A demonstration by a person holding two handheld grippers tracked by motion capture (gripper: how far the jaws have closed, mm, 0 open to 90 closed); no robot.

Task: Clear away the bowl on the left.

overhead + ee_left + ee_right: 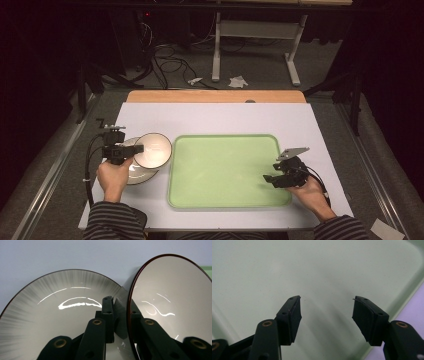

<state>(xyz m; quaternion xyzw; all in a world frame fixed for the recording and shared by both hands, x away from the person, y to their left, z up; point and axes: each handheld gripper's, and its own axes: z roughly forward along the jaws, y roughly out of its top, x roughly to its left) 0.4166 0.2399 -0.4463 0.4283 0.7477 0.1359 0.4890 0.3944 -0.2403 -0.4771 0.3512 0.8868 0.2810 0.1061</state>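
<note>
A white bowl (154,149) with a dark rim is tilted up on its side at the left of the table. My left gripper (136,149) is shut on its rim. In the left gripper view the bowl's wall (172,297) is pinched between the two jaws of the gripper (122,312). Under it lies a grey-streaked plate (50,315), also seen partly hidden by the hand and bowl (142,175). My right gripper (270,178) hangs open over the right part of the green tray (225,170). Nothing is between its jaws (327,312), and bare tray surface (312,270) lies below.
A white mat (220,117) covers the table, with a wooden strip (215,96) along its far edge. The tray's raised rim (409,290) runs close to the right gripper. Cables and a grey stand (216,45) are on the floor beyond.
</note>
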